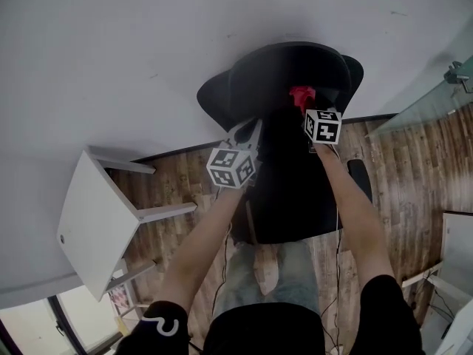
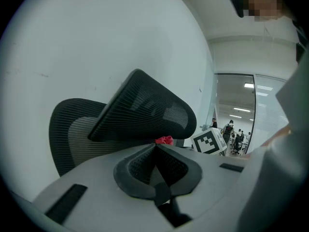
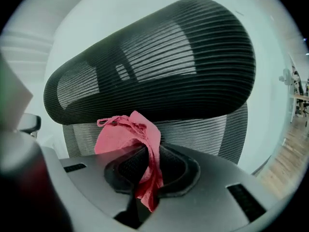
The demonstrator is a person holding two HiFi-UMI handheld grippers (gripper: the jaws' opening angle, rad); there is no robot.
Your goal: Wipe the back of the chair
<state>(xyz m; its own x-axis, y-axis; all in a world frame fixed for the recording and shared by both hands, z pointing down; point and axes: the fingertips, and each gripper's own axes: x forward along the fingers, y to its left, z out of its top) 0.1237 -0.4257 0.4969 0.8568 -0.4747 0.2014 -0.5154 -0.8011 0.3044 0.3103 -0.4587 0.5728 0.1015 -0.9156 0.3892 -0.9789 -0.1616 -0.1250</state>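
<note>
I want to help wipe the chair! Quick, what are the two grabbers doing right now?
Left gripper: shut, nothing in it.
Right gripper: shut on the red cloth.

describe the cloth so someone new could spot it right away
Find the black mesh office chair by the white wall. By its headrest, the right claw pinches a crumpled red cloth. Nothing else near the chair is red.
</note>
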